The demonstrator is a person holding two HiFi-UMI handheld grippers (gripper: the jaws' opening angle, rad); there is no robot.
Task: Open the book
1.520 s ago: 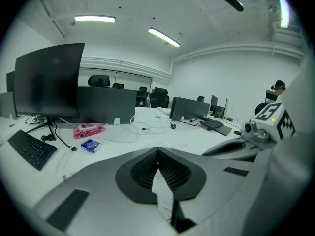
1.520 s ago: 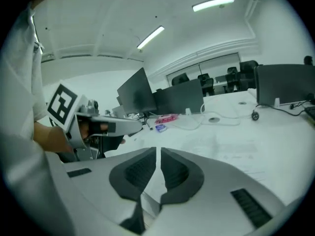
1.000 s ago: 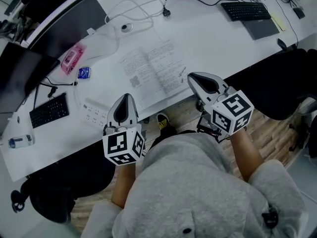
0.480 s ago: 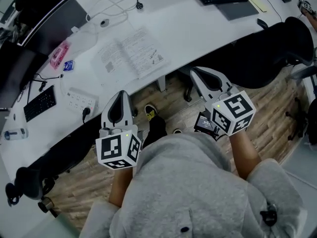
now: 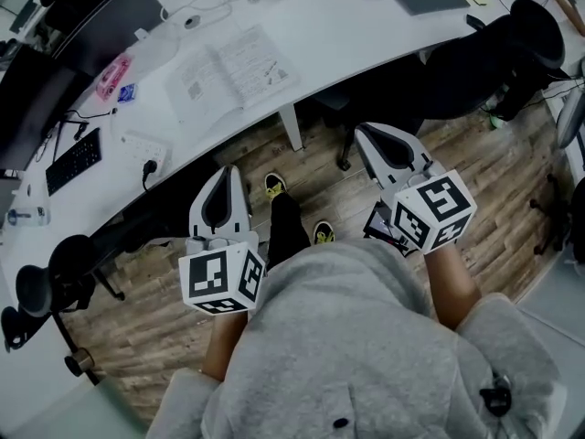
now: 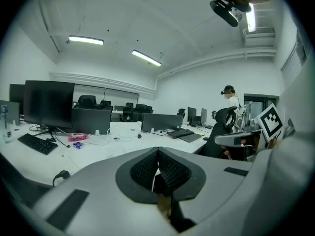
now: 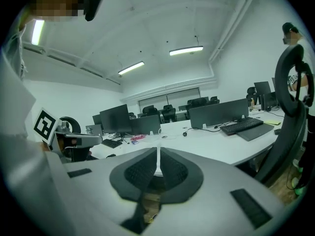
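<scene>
The book lies open on the white desk, pages up, far ahead of both grippers. My left gripper hangs over the wooden floor, well short of the desk edge, with its jaws closed together and nothing between them. My right gripper is level with it to the right, also over the floor, shut and empty. In the left gripper view the black pads meet with no gap. The right gripper view shows its pads pressed together the same way.
On the desk sit a power strip, a pink item, a keyboard and dark monitors. A desk leg stands ahead. Black office chairs stand at right and lower left.
Both grippers and the person have backed away from the desk. The open book, which lay just beyond the fingertips, is now far ahead, and wooden floor shows beneath the grippers.
</scene>
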